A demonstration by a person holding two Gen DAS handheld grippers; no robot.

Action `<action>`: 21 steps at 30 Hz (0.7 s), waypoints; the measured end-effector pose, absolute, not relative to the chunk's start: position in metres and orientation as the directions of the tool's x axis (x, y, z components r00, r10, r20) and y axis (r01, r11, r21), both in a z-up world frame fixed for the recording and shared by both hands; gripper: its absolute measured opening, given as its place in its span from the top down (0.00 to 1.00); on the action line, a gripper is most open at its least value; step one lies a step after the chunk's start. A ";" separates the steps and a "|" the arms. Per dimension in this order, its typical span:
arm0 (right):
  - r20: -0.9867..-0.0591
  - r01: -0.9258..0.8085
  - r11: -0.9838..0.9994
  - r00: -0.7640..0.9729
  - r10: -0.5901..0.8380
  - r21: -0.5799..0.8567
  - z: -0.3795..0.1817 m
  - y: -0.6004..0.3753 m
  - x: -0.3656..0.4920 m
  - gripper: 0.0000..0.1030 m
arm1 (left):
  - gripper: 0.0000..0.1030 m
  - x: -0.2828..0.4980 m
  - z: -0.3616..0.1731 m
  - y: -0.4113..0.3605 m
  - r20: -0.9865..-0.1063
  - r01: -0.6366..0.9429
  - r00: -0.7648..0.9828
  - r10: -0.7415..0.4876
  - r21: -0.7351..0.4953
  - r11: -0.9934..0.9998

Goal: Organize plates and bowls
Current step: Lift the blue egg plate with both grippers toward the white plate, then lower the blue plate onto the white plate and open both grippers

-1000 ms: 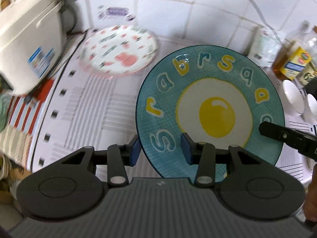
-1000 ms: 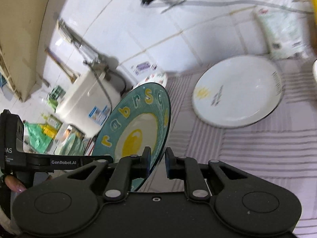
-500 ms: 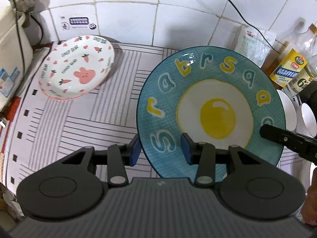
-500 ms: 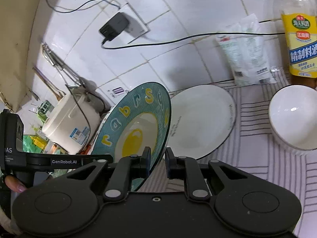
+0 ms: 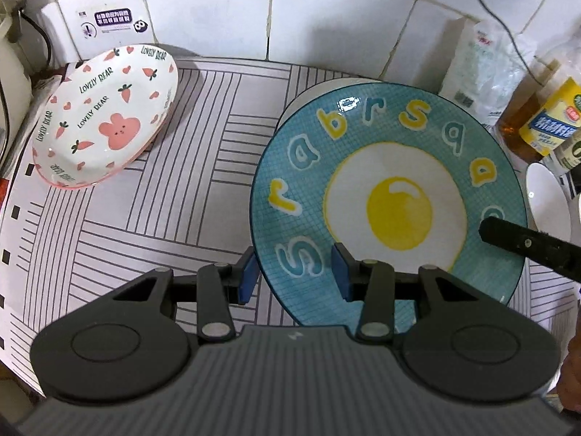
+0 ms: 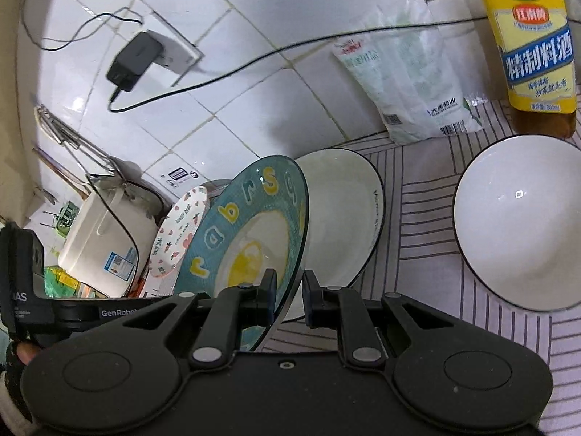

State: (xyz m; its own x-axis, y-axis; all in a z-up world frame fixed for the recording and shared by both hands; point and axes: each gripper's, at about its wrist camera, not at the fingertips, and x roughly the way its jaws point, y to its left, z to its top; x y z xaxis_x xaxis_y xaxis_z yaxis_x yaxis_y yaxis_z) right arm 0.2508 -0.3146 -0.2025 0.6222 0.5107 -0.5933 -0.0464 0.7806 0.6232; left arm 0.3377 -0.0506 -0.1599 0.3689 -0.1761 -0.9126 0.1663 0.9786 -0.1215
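A teal plate with a fried-egg picture and letters (image 5: pixel 392 189) hangs over the striped mat. My right gripper (image 6: pixel 288 292) is shut on its rim; the plate (image 6: pixel 254 225) stands tilted on edge between the fingers. My left gripper (image 5: pixel 294 272) is open, its jaws astride the plate's near rim without pinching it. Just behind and under the teal plate lies a white plate with a dark rim (image 6: pixel 345 210). A white bowl-plate with pink carrots and a bunny (image 5: pixel 105 116) sits at the back left. A white bowl (image 6: pixel 519 225) stands at the right.
A tiled wall runs along the back. A white rice cooker (image 6: pixel 105 239) stands at the far left. A white packet (image 6: pixel 410 76) and a yellow-labelled bottle (image 6: pixel 533 36) stand at the back right. A black cable (image 6: pixel 254 61) runs from a wall plug.
Both grippers carried the teal plate to the right and down, over the white plate. The rice cooker slid out of the left view; the white bowl and bottle came closer on the right.
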 end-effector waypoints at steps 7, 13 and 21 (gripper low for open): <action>-0.609 -0.033 0.782 0.608 0.509 0.622 -0.212 -0.316 0.271 0.81 | 0.60 0.353 -0.168 -0.055 -0.925 0.175 0.348 -0.151 -0.094 0.980; -0.630 -0.018 0.794 0.597 0.496 0.608 -0.214 -0.319 0.285 0.81 | 0.60 0.368 -0.171 -0.063 -0.935 0.181 0.324 -0.143 -0.087 0.980; -0.671 0.044 0.805 0.581 0.461 0.592 -0.215 -0.322 0.294 0.81 | 0.60 0.376 -0.176 -0.076 -0.947 0.211 0.298 -0.119 -0.056 0.976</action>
